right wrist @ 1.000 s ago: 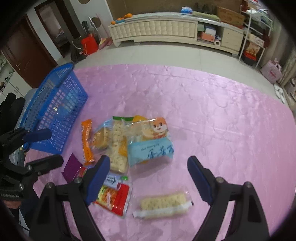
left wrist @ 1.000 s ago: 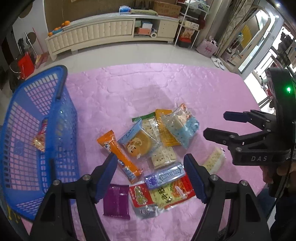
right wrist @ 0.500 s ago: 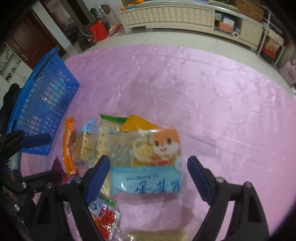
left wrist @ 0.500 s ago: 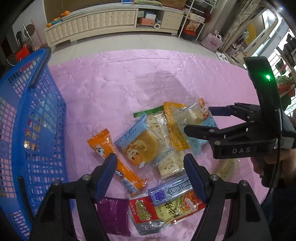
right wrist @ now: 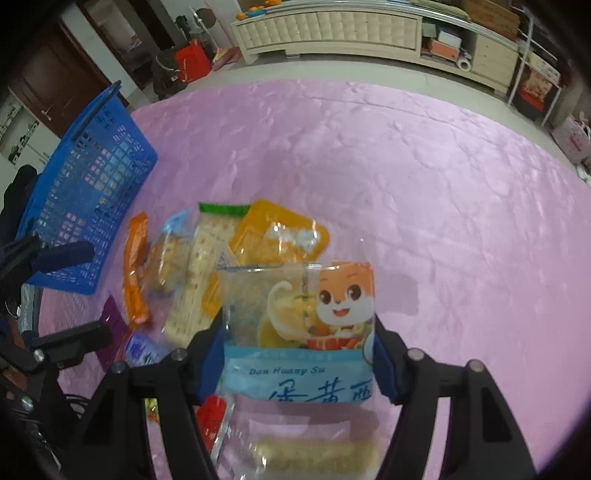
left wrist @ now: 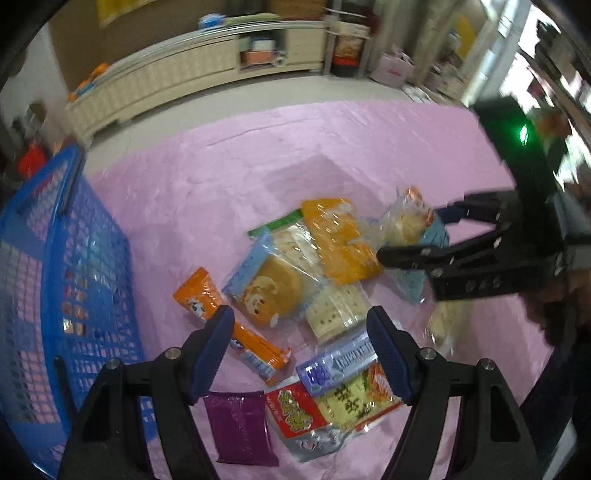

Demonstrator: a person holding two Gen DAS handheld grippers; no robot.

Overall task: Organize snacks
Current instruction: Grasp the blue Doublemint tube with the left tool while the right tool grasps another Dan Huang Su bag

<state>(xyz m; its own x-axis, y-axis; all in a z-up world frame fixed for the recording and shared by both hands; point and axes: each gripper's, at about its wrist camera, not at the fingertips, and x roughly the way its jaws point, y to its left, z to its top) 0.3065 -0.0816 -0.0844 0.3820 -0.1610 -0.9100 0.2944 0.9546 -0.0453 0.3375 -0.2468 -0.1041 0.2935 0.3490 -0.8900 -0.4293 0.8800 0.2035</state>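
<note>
I close my right gripper (right wrist: 299, 354) jaws around the blue snack bag (right wrist: 301, 332) atop the pile on the pink surface (right wrist: 424, 184), my left gripper (left wrist: 301, 350) hangs released above, and the blue basket (left wrist: 85, 266) awaits nearly everything.

**Snack pile mid-cloth, basket at its left**

You've got the snack pile (left wrist: 314, 295) in the middle of the cloth (left wrist: 229, 177), with the basket (left wrist: 55, 280) standing on the cloth to its left. In your right wrist view the fox packet (right wrist: 299, 332) sits on the pile's right edge, between the closing jaws of the right gripper (right wrist: 299, 354). A cracker pack (right wrist: 314, 454) lies nearer you, beneath it. The left gripper (left wrist: 299, 354) hangs over the pile's near side. Behind the cloth: floor, then the long cabinet (right wrist: 332, 29).
</note>
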